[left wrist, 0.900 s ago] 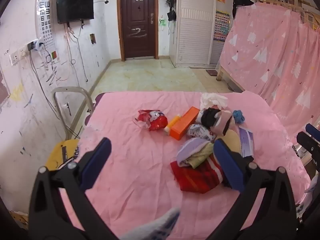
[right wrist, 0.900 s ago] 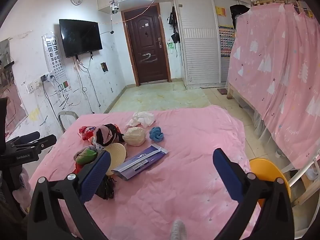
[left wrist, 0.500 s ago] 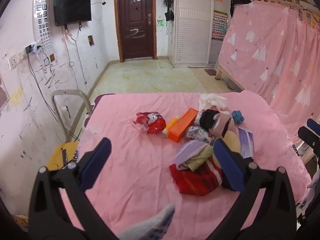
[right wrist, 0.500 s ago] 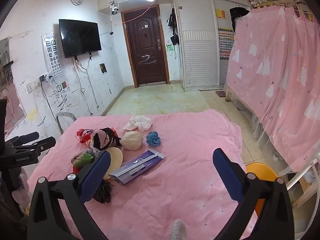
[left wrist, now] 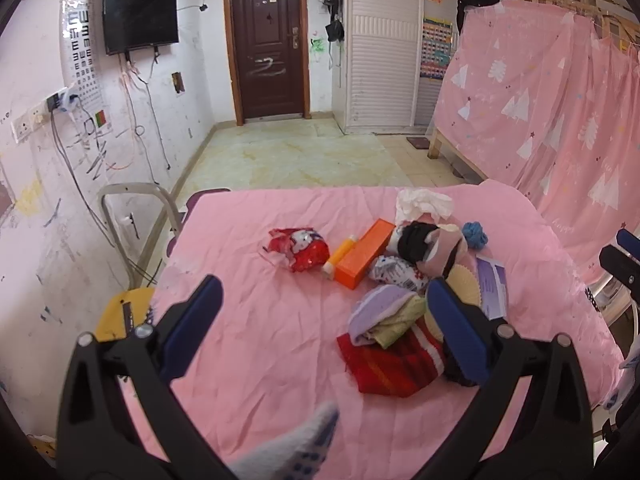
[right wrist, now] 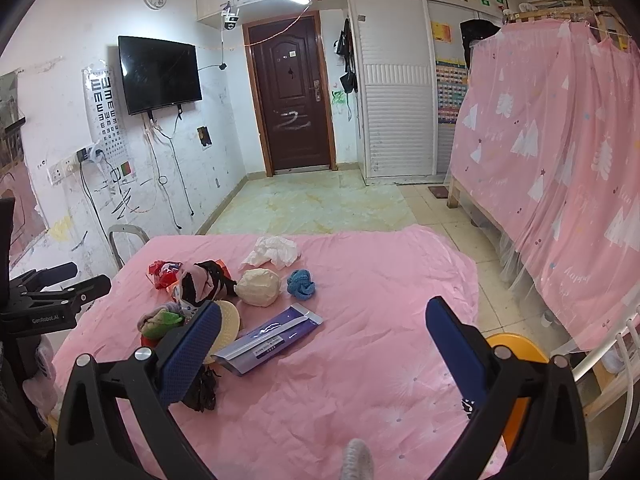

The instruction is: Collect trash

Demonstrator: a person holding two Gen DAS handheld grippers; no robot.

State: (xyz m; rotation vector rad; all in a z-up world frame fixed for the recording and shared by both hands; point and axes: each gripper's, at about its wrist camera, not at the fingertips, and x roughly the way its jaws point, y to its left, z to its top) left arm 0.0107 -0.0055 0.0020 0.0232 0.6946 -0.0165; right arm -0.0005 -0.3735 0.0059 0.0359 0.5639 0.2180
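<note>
Over the near edge of the pink-sheeted table [left wrist: 248, 344], the left gripper [left wrist: 324, 320] hung with its blue-padded jaws spread wide and nothing between them. The right gripper [right wrist: 324, 344] stood likewise, jaws fully apart and empty, above the bare right part of the sheet. A grey knit gloved fingertip [left wrist: 308, 444] showed at the bottom of the left wrist view.

Nearest the front edge, right of centre, lay a red striped cloth [left wrist: 396, 364] with a lilac and olive bundle of fabric [left wrist: 384, 314] on top. Just beyond, toward the right edge, a pale yellow ridged disc [right wrist: 228, 322] touched a flat purple foil packet [right wrist: 272, 332].

Mid-table, an orange rectangular carton [left wrist: 366, 252] lay with a yellow tube [left wrist: 340, 254] just beside it. Left of both, apart from the pile, sat a crumpled red snack wrapper [left wrist: 298, 246]. A black and pink garment heap [left wrist: 428, 240] adjoined the carton on the right.

Farther back were a cream rounded lump [right wrist: 258, 286], a blue knitted ball [right wrist: 301, 283] and, nearest the far edge, a crumpled white tissue [right wrist: 274, 250].
</note>
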